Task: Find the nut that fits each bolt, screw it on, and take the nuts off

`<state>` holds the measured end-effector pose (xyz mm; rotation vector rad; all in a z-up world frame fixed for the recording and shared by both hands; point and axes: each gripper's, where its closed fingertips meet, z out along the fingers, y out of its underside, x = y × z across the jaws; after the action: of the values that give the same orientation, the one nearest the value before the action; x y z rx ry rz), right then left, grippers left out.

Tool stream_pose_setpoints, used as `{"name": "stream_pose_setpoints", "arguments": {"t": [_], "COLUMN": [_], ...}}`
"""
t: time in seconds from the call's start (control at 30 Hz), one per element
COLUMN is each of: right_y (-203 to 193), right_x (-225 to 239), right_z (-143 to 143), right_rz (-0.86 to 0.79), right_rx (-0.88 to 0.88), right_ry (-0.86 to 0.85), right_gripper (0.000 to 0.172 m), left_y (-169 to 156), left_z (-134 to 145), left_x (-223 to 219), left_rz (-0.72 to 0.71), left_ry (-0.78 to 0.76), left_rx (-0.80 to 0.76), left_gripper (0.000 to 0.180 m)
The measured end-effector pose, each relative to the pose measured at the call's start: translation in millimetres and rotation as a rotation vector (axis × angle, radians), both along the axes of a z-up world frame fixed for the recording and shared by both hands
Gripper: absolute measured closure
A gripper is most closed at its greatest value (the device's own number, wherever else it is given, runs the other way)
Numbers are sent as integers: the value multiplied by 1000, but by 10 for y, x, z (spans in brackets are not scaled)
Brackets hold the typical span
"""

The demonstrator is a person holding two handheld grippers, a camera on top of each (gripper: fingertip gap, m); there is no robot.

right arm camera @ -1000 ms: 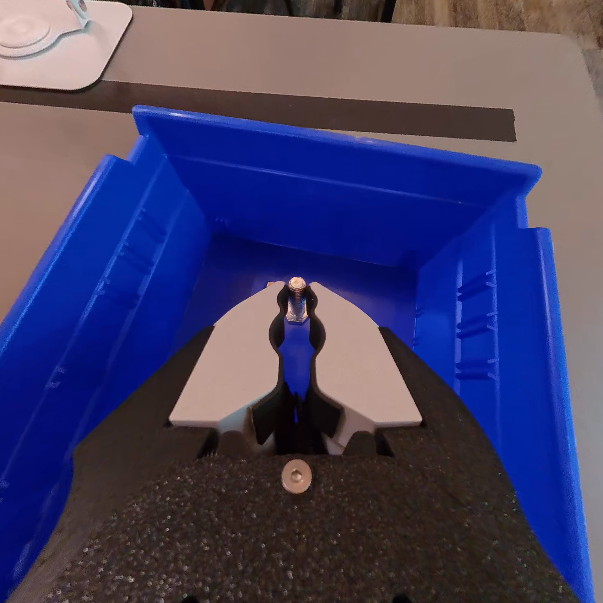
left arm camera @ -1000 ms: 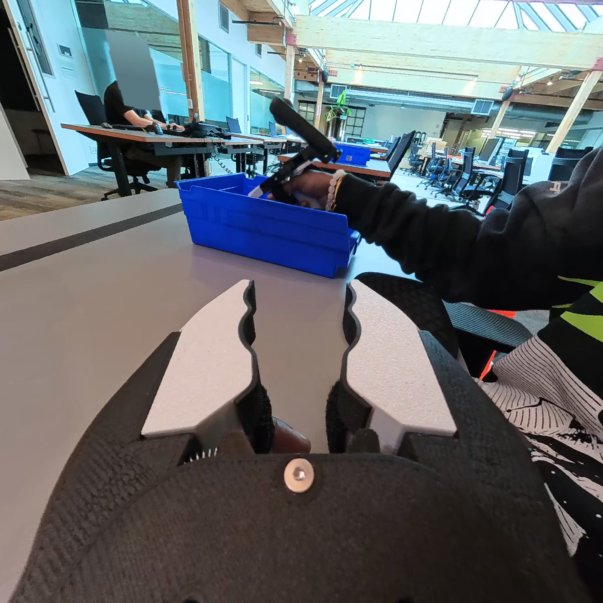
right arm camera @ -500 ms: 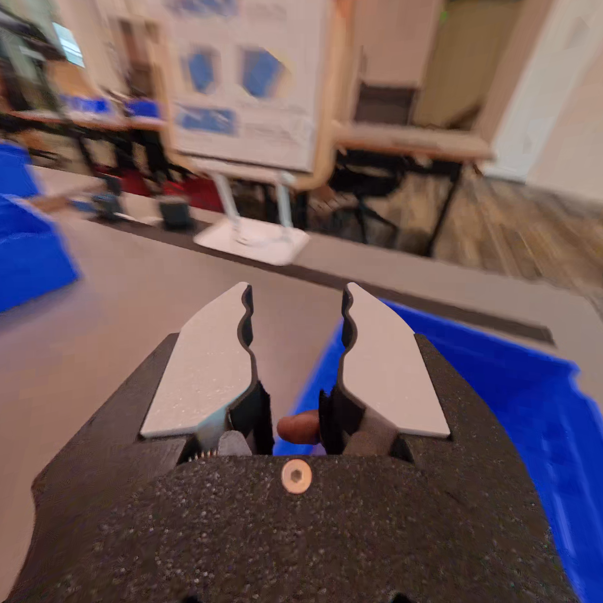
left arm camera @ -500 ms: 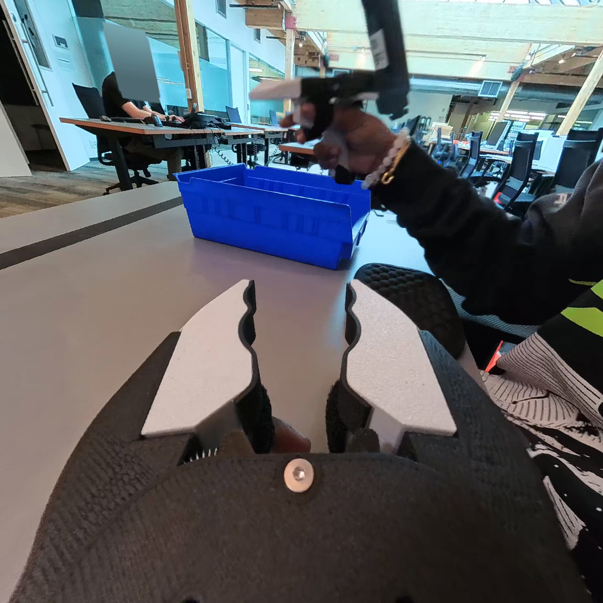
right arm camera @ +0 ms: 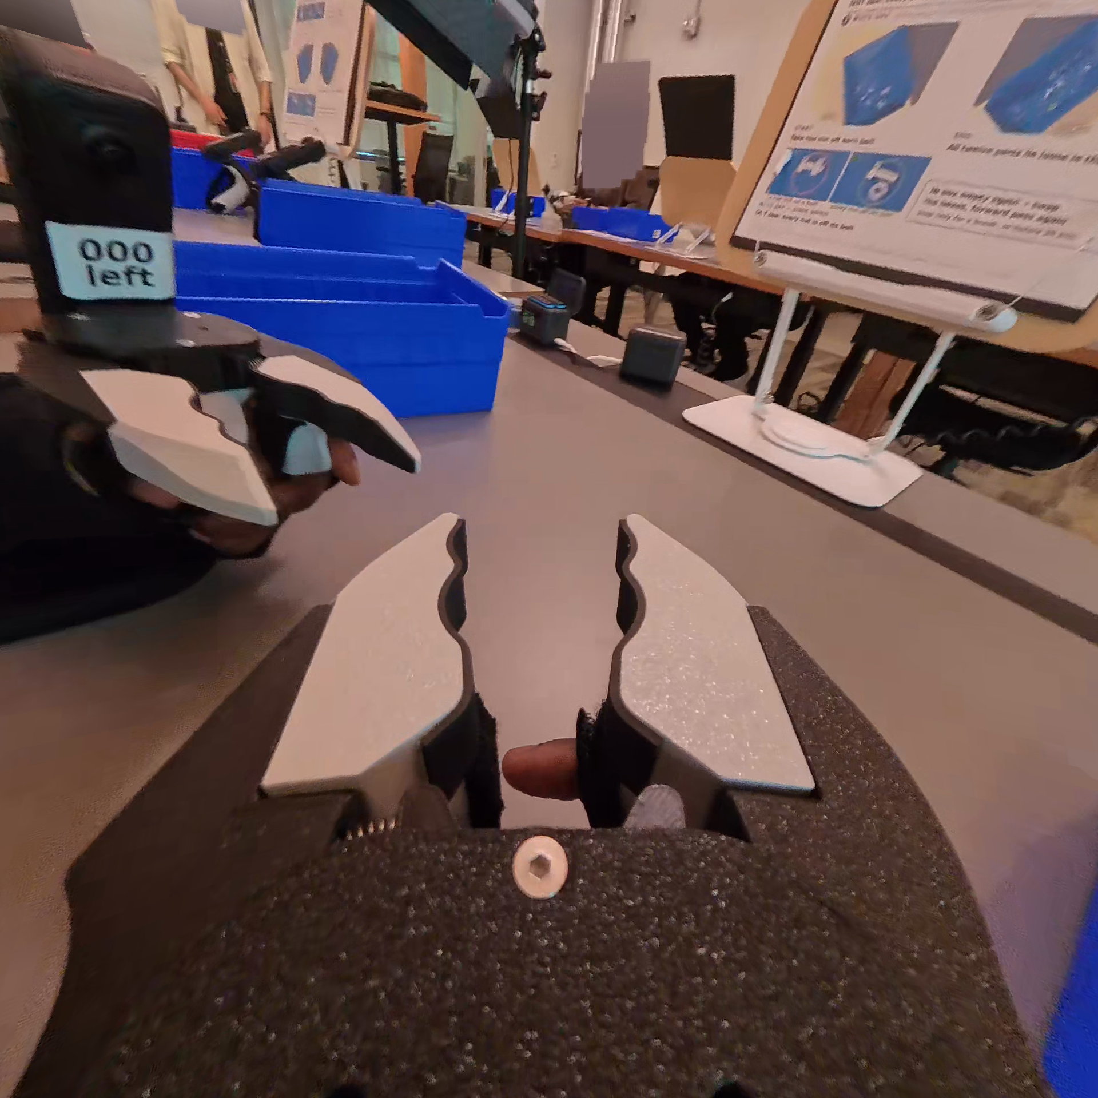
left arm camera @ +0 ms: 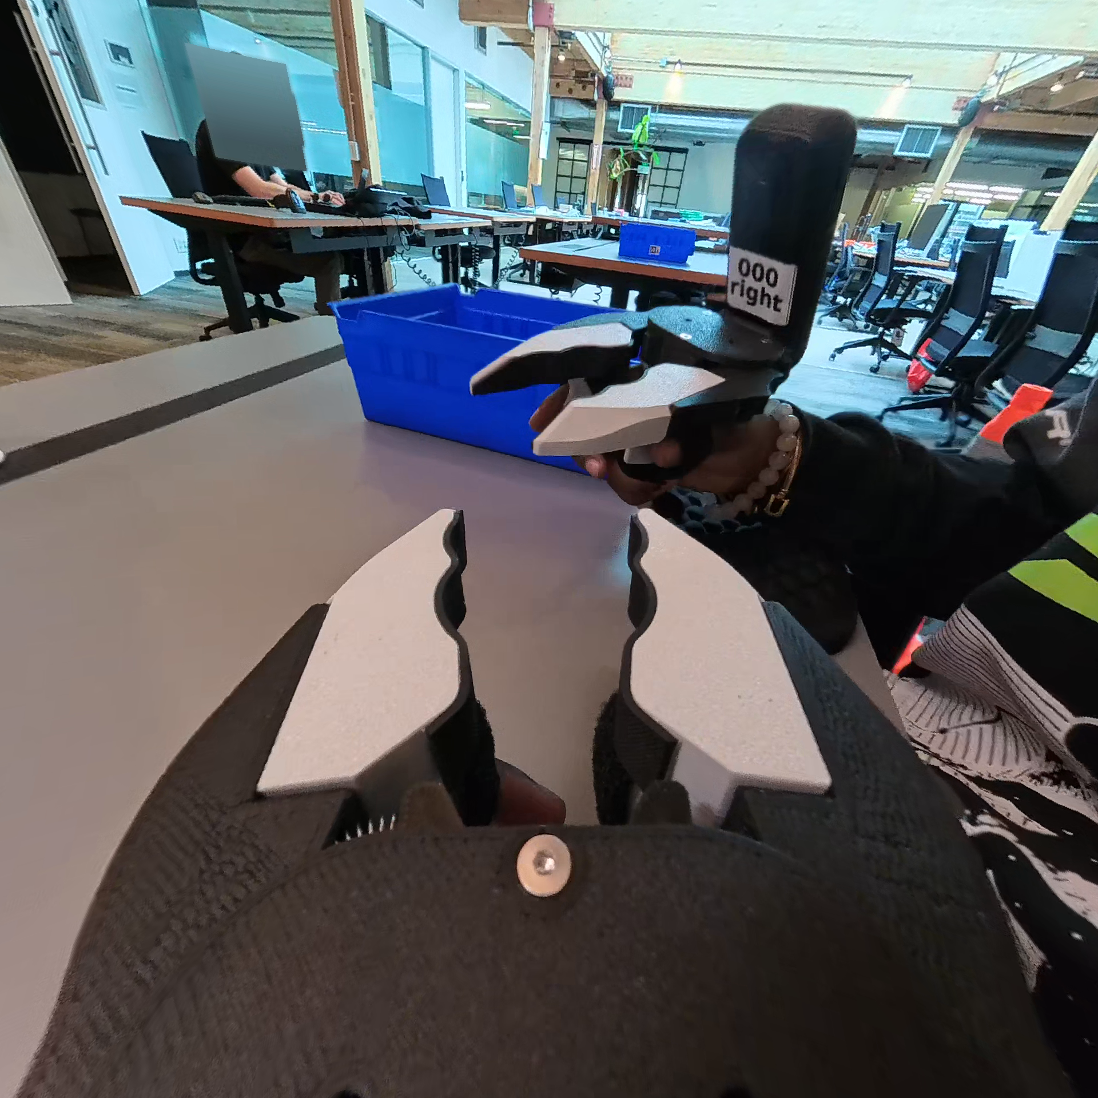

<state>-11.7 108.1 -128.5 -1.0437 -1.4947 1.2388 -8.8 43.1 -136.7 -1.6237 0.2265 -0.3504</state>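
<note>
My left gripper (left arm camera: 546,535) is open and empty, low over the grey table (left arm camera: 178,564). My right gripper (right arm camera: 539,529) is open and empty too, over the same table. In the left wrist view the right gripper (left arm camera: 505,416) is held just ahead and to the right, in front of the blue bin (left arm camera: 428,368). In the right wrist view the left gripper (right arm camera: 344,493) shows at the left, jaws apart. A strip of the blue bin (right arm camera: 1069,980) shows at the lower right edge. No bolt or nut is in sight; the bin's inside is hidden.
Other blue bins (right arm camera: 356,333) stand farther along the table. An instruction board on a white stand (right arm camera: 832,457) and small black boxes (right arm camera: 650,356) sit along a dark strip. A person's sleeve (left arm camera: 891,505) reaches in from the right. Office desks and chairs lie beyond.
The right gripper was shut on a bolt inside the blue bin, opened, lifted out without it, and swung down in front of the left gripper. The left gripper has not moved.
</note>
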Motion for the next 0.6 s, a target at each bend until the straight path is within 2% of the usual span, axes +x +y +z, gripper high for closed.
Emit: {"name": "stream_pose_setpoints", "arguments": {"t": [0.07, 0.17, 0.27, 0.37, 0.43, 0.5, 0.6], "right_y": [26, 57, 103, 91, 79, 94, 120], "right_x": [1, 21, 15, 15, 16, 13, 14], "right_z": [-17, -26, -73, -124, -132, -143, -149], "right_rz": [0, -3, -28, -26, -20, -25, -35], "right_rx": [-30, -71, -53, -40, -42, -46, -51], "right_ry": [-3, -11, -34, -63, -66, -73, -76], "right_gripper": [124, 124, 125, 125, 125, 125, 125], "left_y": [-43, -258, -709, -1244, -1567, -1841, -2025], "left_z": [90, 423, 895, 1122, 974, 586, -65], "left_x": [-65, -300, -708, -1408, -2012, -2574, -2962], "left_rz": [32, 128, 213, 434, 647, 811, 812], "left_ry": [17, 7, -113, -102, -37, 21, -7], "left_rx": [17, 43, 76, 69, -34, -225, -509], "left_gripper": [128, 132, 134, 135, 135, 135, 132]}}
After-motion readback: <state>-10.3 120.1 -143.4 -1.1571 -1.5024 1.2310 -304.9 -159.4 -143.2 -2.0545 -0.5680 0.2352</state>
